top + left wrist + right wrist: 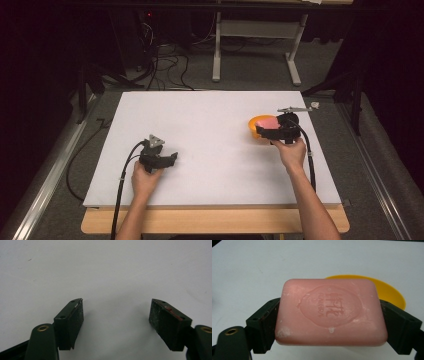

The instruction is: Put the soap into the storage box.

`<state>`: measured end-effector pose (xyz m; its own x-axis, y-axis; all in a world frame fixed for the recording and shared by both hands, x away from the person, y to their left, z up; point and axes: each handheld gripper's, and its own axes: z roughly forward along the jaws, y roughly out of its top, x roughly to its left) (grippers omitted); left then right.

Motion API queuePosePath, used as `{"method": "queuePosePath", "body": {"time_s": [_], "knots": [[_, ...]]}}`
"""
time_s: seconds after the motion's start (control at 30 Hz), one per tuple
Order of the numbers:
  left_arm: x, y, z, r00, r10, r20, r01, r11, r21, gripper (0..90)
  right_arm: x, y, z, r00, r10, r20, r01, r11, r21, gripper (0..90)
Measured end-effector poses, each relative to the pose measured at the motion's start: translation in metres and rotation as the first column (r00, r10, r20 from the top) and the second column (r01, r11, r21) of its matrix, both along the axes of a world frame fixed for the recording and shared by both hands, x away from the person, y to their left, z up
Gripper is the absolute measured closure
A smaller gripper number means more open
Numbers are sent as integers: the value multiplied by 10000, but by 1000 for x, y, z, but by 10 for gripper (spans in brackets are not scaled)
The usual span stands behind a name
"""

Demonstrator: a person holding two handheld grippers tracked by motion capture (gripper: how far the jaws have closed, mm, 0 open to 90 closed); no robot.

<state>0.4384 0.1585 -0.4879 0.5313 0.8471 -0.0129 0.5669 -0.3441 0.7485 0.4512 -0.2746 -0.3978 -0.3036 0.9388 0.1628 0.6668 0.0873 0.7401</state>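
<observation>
High view: on the white worktop, the left hand-held gripper sits near-left, and the right hand-held gripper is over an orange bowl at the right.

Left gripper view: jaws wide apart, nothing between them.

Right gripper view: jaws clamp a pink soap bar by its ends, above the bowl.

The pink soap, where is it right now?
The pink soap is clamped in the right hand-held gripper, on the right side of the white table in the high view, just at the yellow bowl.
</observation>
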Motion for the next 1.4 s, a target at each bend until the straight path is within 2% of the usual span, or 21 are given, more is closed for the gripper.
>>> {"method": "queuePosePath", "body": {"time_s": [0.4,0.8,0.97,1.4], "knots": [[0,0,0,10000,0,-2,0,10000,2,281,15,3,2,9998,-150,-127,149,9999,-31,138],[0,0,0,10000,-13,-10,13,10000,21,281,29,5,-1,9978,-492,-444,485,9987,-158,138],[0,0,0,10000,-10,-18,10,10000,31,281,33,4,-3,9962,-650,-573,643,9978,-150,138],[0,0,0,10000,-13,-13,13,10000,15,281,41,5,-13,9901,-1089,-886,1050,9933,-481,138]]}}
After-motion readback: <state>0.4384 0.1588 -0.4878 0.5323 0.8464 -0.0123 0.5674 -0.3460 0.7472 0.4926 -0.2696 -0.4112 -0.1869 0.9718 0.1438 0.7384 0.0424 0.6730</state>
